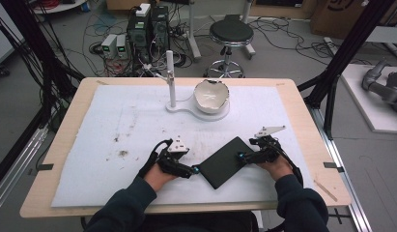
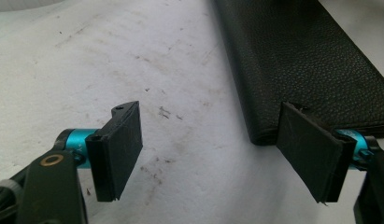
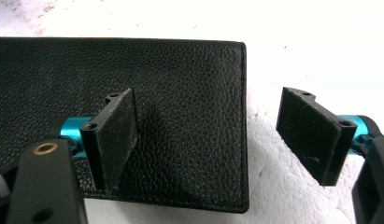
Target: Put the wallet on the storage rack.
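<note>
A black pebbled-leather wallet (image 1: 224,162) lies flat and closed on the white mat, turned diagonally, near the front middle. My left gripper (image 1: 194,170) is at its near-left corner. In the left gripper view that gripper (image 2: 213,140) stands open over bare mat, its right pad (image 2: 311,151) just beside the wallet's corner (image 2: 311,56). My right gripper (image 1: 241,156) is at the wallet's far-right end. In the right gripper view this gripper (image 3: 210,126) is open and straddles the wallet's short edge (image 3: 180,93): one pad over the leather, the other over the mat.
A white bowl (image 1: 211,95) sits on a white base with an upright post (image 1: 170,79) at the mat's back middle. The mat (image 1: 114,121) is stained with dark specks at the left. A stool (image 1: 230,34) and cables stand beyond the table.
</note>
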`<state>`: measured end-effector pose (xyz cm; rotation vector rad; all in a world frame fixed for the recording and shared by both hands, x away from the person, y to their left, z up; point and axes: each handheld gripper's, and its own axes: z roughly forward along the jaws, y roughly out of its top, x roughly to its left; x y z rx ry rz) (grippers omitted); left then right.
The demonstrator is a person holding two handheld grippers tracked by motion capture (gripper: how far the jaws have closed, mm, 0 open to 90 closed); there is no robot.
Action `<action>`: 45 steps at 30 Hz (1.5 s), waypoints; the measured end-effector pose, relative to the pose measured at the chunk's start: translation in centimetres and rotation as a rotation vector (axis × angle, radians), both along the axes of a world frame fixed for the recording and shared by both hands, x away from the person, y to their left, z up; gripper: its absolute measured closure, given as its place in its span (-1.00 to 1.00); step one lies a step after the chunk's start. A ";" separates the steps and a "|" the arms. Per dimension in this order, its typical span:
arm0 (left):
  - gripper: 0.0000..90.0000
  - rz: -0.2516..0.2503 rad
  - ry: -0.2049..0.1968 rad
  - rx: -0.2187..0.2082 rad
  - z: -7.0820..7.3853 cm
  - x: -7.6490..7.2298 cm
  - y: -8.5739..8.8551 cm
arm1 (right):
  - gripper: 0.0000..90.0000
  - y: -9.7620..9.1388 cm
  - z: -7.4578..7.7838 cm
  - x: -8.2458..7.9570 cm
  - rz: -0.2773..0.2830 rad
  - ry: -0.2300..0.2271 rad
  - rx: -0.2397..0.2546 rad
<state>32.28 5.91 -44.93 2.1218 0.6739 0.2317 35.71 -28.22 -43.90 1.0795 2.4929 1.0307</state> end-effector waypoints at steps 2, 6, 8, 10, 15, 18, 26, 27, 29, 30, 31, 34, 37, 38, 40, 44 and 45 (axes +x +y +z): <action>-0.49 0.023 0.006 0.004 0.0 0.1 -0.1 | -0.50 0.1 0.0 0.0 0.007 -0.003 0.002; -0.46 0.099 0.000 0.027 0.0 0.5 0.0 | -0.41 0.1 0.0 -0.1 0.019 0.008 0.013; -0.46 0.145 -0.012 0.047 0.0 1.0 0.0 | -0.34 0.2 0.0 -0.1 0.033 0.023 0.029; -0.46 0.185 -0.004 0.059 0.1 1.7 0.0 | -0.39 0.3 -0.1 -0.1 0.031 0.027 0.035; -0.28 0.325 -0.016 0.120 -0.2 3.7 0.2 | -0.42 0.1 0.0 -0.4 0.089 0.097 0.059; -0.18 0.353 -0.005 0.105 -0.1 4.2 0.4 | -0.42 0.2 0.2 -0.7 0.145 0.132 0.056; -0.17 0.385 -0.009 0.010 1.3 3.9 2.2 | -0.55 0.2 1.2 -0.7 0.212 -0.057 0.063; -0.17 0.380 -0.009 -0.002 1.4 3.8 2.5 | -0.55 0.4 1.1 -0.6 0.237 -0.083 0.056; -0.17 0.363 0.009 -0.032 1.5 3.4 2.9 | -0.55 1.0 0.7 -0.1 0.276 -0.120 0.026; -0.17 0.351 0.015 -0.042 1.5 3.0 3.0 | -0.55 1.2 0.5 0.2 0.287 -0.113 0.014; -0.17 0.341 0.020 -0.056 1.3 2.6 2.9 | -0.55 1.5 0.1 0.9 0.288 -0.098 -0.005; -0.17 0.292 0.042 -0.078 0.7 1.3 2.5 | -0.59 1.5 -0.1 1.8 0.290 -0.065 0.012; -0.17 0.272 0.077 -0.063 -0.2 0.8 1.9 | -0.50 1.3 -0.5 2.5 0.312 -0.006 0.044; -0.16 0.275 0.074 -0.054 -0.2 0.9 1.8 | -0.47 1.2 -0.5 2.5 0.323 0.000 0.052; -0.15 0.284 0.075 -0.054 -0.1 1.0 1.8 | -0.43 1.2 -0.3 2.3 0.330 -0.009 0.040; -0.12 0.319 0.065 0.000 -0.1 1.4 1.1 | -0.35 1.2 0.0 1.6 0.361 0.010 0.030; -0.08 0.331 0.045 0.038 -0.1 1.5 0.7 | -0.32 1.2 0.0 1.4 0.369 0.020 0.029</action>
